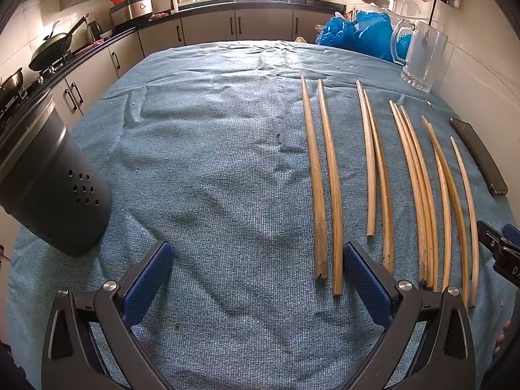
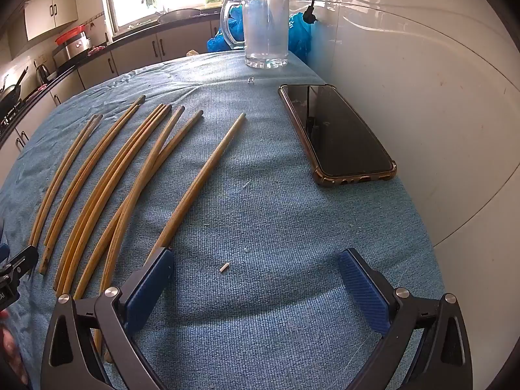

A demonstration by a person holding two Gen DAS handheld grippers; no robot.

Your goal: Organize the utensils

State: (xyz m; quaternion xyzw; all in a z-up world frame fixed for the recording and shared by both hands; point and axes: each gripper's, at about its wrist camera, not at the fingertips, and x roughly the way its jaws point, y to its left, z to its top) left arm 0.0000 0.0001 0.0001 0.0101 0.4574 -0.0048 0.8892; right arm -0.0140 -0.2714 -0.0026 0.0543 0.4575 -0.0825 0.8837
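Note:
Several long wooden chopsticks [image 1: 377, 175] lie side by side on the blue cloth [image 1: 211, 162], right of centre in the left wrist view. A dark grey holder with small holes [image 1: 48, 182] stands at the left edge. My left gripper [image 1: 256, 266] hangs open over bare cloth, its right finger close beside the nearest pair's ends. In the right wrist view the chopsticks [image 2: 130, 175] fan out on the left. My right gripper [image 2: 256, 269] is open too, with nothing between its fingers; its left finger [image 2: 152, 279] sits over the end of the rightmost chopstick [image 2: 201, 178].
A black phone in a brown case [image 2: 338, 133] lies right of the chopsticks by the white wall. A clear glass mug [image 2: 266, 26] and blue plastic bags [image 1: 357, 32] stand at the far right. A small pale crumb [image 2: 224, 267] rests on the cloth. Kitchen counters surround the table.

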